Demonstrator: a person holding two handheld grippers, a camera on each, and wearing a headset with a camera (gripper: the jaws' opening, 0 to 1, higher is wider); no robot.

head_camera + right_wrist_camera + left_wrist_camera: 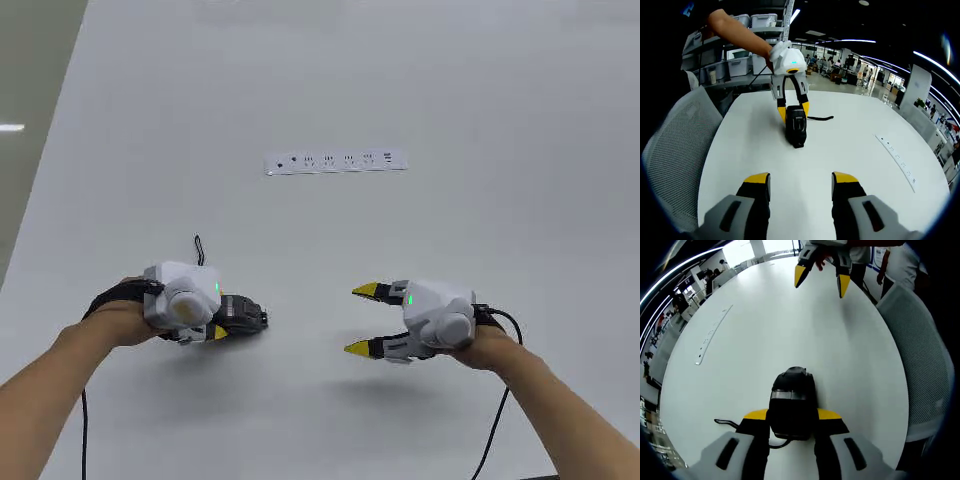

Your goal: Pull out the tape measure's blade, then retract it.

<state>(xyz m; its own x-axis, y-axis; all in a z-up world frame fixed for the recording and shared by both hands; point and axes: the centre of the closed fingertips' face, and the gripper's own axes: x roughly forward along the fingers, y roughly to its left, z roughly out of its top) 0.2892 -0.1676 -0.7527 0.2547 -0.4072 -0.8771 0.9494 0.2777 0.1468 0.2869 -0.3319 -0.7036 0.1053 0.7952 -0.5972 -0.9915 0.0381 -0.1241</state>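
A black tape measure (792, 405) rests on the white table (330, 80), its wrist cord trailing behind it. My left gripper (791, 414) is shut on the tape measure's body, yellow-tipped jaws pressing both sides. In the head view the left gripper (222, 325) holds the tape measure (243, 315) at the lower left. My right gripper (362, 319) hovers open to the right of it, jaws pointing left with nothing between them. From the right gripper view, the right gripper (800, 178) faces the tape measure (795, 127) across bare table. No blade is visibly drawn out.
A white power strip (335, 161) lies flat farther back on the table. A grey mesh chair (675, 150) stands at the table's edge. Cables trail from both grippers toward the near edge. Shelves with bins stand in the background.
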